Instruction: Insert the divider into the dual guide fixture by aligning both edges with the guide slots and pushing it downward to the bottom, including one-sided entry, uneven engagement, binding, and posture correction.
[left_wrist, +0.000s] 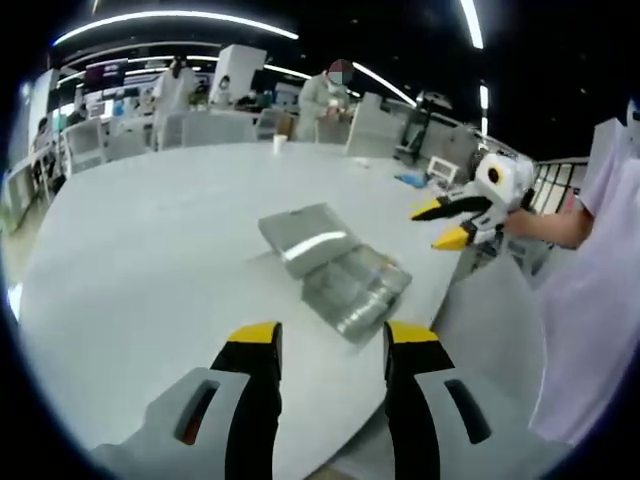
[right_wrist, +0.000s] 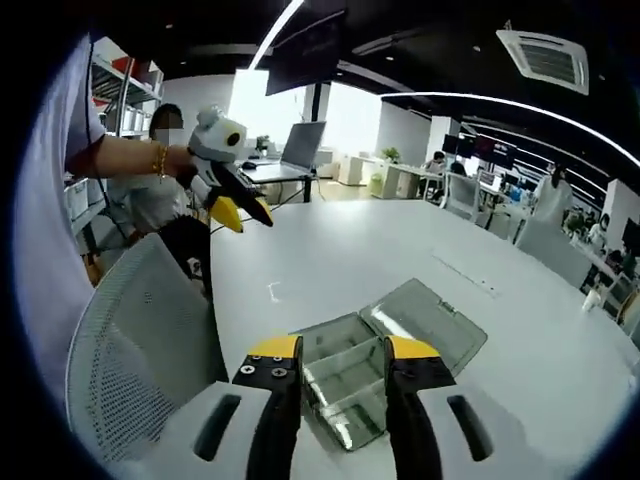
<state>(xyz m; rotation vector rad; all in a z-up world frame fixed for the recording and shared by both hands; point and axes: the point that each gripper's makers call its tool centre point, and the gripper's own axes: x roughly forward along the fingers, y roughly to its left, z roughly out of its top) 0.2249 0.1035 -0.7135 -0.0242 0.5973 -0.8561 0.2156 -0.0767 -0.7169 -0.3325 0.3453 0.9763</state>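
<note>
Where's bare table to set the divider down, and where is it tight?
Bare white table runs from the clear compartment box out to the far chairs, and between the box and the left gripper. Tight along the near edge: the box, the right gripper and a mesh chair crowd there.

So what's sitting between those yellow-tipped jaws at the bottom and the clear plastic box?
Nothing: in the left gripper view only bare white table separates the left gripper from the open clear box.

Bright ceiling strips — soft, fisheye-warped
</note>
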